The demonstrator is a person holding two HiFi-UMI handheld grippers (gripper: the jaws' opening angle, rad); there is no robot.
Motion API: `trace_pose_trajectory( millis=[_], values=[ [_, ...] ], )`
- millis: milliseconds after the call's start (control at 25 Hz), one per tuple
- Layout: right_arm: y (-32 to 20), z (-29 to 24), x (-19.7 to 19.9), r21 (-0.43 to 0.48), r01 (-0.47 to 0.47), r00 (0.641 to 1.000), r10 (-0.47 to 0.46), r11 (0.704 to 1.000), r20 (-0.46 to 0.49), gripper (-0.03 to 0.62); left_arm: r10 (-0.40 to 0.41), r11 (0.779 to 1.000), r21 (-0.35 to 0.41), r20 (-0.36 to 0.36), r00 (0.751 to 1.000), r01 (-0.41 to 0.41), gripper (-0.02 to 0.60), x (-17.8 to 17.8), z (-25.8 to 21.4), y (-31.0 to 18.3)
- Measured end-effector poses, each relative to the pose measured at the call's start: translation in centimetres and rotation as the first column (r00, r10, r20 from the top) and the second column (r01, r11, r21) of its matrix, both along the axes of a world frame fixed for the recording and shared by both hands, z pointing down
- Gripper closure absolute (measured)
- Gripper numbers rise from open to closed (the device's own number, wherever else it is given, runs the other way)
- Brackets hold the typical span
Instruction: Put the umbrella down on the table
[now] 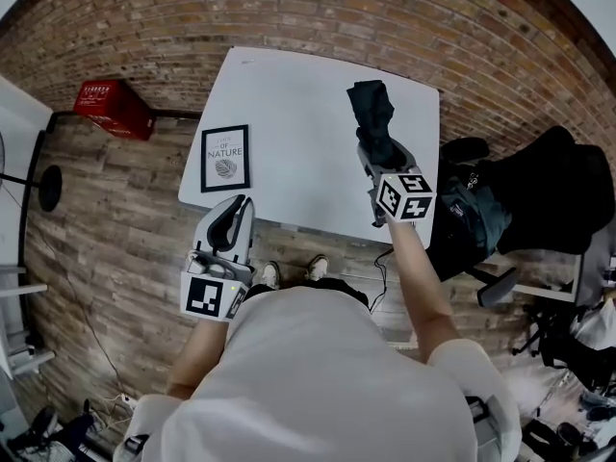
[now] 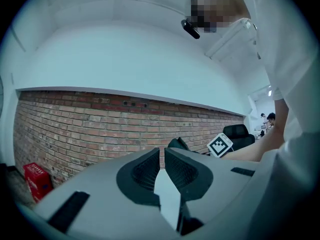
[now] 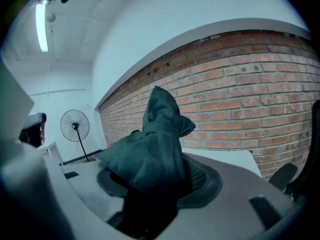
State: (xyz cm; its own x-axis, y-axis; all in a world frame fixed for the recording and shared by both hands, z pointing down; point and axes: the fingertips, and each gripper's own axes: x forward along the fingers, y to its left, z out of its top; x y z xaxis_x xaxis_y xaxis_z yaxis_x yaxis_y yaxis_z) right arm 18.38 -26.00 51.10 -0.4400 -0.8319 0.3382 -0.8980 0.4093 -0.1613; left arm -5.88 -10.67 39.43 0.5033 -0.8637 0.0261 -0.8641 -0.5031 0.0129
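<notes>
Brick wall and wooden floor frame a white rectangular table. Over it the right gripper clamps a folded dark fabric umbrella, tilted downward (probably to lay it flat); the left gripper, jaws together and empty, hangs at the near edge.

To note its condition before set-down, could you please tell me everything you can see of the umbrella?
The umbrella is a folded compact one in dark, soft-looking fabric, its canopy bunched in loose folds with a pointed flap at the far end. It sticks out forward from the right gripper, whose jaws are clamped on its near part. It is over the white table, near the right side; no contact with the top shows. Its handle is hidden.
</notes>
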Motion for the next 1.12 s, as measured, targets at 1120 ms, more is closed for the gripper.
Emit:
trace_pose_trajectory(
  millis=[1120],
  values=[
    [-9.6, 18.9, -1.4, -0.377, -0.054, 0.986, -0.011, 0.925, -0.167, 0.355, -0.276, 0.954, -0.096, 0.089, 0.957, 0.284, 0.532, -4.0, 2.4, 4.0]
  ],
)
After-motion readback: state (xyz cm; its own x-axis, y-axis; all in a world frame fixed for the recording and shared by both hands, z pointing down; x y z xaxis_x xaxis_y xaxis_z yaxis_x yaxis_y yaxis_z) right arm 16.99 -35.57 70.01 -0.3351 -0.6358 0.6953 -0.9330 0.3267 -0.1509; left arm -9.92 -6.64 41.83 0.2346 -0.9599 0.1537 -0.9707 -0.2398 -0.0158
